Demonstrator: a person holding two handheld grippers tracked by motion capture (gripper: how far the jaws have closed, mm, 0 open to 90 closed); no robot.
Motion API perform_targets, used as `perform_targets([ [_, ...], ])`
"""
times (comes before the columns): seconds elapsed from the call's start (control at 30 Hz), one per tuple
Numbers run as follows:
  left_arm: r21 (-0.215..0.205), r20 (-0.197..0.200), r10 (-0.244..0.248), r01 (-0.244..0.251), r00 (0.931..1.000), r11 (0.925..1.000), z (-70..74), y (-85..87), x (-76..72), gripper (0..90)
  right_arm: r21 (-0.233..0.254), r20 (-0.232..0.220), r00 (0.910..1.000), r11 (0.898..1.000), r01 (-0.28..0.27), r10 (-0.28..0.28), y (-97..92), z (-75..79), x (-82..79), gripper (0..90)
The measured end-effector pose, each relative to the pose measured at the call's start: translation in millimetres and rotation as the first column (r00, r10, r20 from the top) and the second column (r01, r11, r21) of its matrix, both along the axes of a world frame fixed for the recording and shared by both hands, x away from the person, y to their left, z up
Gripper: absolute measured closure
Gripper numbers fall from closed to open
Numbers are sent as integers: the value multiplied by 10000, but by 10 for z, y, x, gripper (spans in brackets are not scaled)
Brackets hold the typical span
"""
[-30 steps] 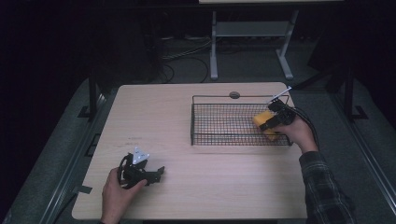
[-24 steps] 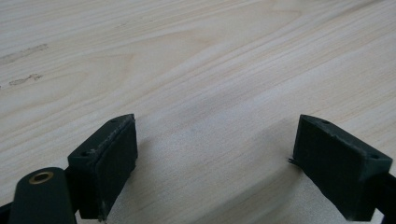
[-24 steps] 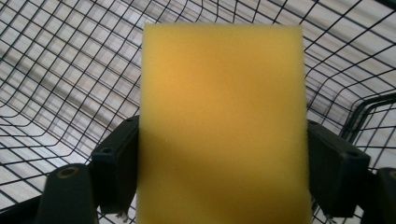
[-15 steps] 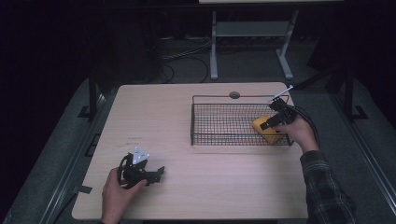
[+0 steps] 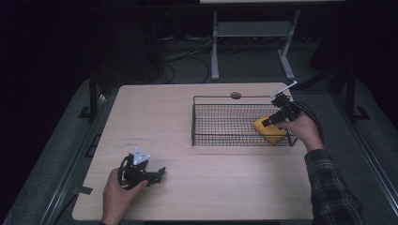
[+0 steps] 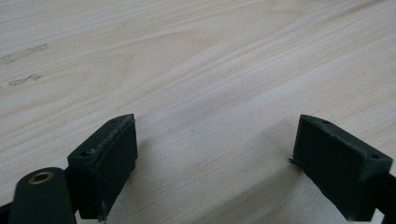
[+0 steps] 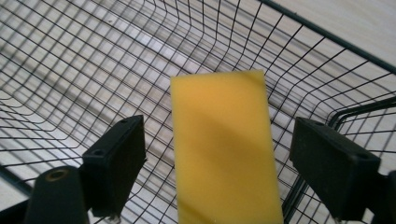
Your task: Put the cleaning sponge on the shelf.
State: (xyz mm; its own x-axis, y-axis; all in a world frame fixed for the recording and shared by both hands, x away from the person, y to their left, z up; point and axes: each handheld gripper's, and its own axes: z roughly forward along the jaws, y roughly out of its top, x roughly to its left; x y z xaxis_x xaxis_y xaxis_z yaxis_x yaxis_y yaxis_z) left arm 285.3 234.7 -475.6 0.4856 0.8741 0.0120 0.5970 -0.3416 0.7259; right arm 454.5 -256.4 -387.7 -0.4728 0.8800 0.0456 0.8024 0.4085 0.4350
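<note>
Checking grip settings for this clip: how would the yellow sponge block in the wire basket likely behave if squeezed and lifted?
The yellow sponge looks like matte foam, so it probably compresses under the pads and weighs little. Its flat rectangular faces suggest it won't roll. Lying between the right gripper's open jaws in the wire basket, it could catch on the mesh if dragged.

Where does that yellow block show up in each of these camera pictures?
High view: yellow block in the wire basket's right end, by the right gripper.
Right gripper view: centre, between open jaws, untouched.
Left gripper view: bare tabletop ahead.
Shared landmark: the basket mesh.
</note>
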Motion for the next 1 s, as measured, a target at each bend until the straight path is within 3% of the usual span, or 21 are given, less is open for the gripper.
perform_targets([
  [0.33,2,0,3,-3,10000,10000,0,0,0,129,146,256,9995,9997,-203,199,37,165,-162,148],
  [1.0,1,2,7,-7,10000,10000,0,-1,0,129,760,743,9950,9945,-721,665,-22,216,-685,147],
])
